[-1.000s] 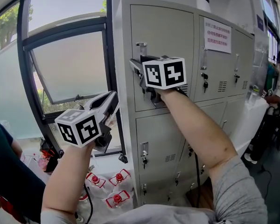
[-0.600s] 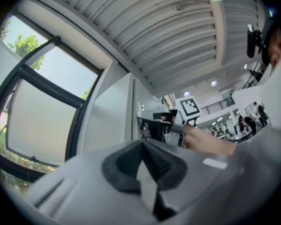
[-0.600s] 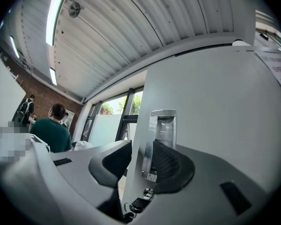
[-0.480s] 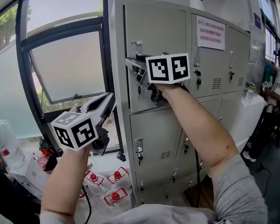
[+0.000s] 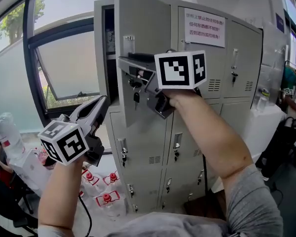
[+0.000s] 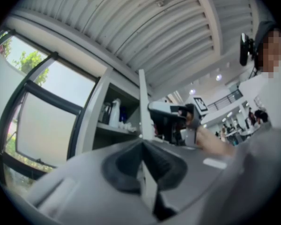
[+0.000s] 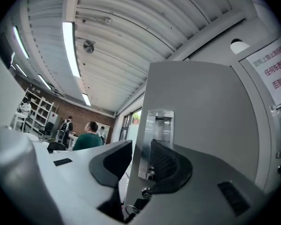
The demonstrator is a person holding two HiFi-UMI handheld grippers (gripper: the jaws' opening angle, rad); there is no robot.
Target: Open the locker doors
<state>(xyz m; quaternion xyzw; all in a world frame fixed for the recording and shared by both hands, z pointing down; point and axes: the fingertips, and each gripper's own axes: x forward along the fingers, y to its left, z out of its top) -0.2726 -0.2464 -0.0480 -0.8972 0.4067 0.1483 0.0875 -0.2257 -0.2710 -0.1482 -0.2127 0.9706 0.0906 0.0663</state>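
Note:
The grey locker bank (image 5: 222,68) has its top-left door (image 5: 143,28) swung partly out, and the dark compartment behind it shows. My right gripper (image 5: 125,62) grips that door's free edge beside the metal handle (image 7: 157,130) and the hanging key (image 5: 136,97). Its jaws have just been closing, and the door edge (image 7: 196,107) sits between the pads (image 7: 166,163). My left gripper (image 5: 102,102) is shut on nothing, low and left of the lockers. In the left gripper view its pads (image 6: 152,161) meet, and beyond them stand the door's edge (image 6: 143,102) and bottles (image 6: 114,111) on the inner shelf.
A dark-framed window (image 5: 64,68) stands left of the lockers. Packs of red-capped bottles (image 5: 101,194) lie on the floor below it. The other locker doors (image 5: 143,147) are closed; a paper notice (image 5: 203,23) hangs on one. A person (image 5: 291,83) stands at the far right.
The top-left door has swung from closed to partly open, drawn out by my right gripper on its edge. My left gripper has drifted left and a little lower.

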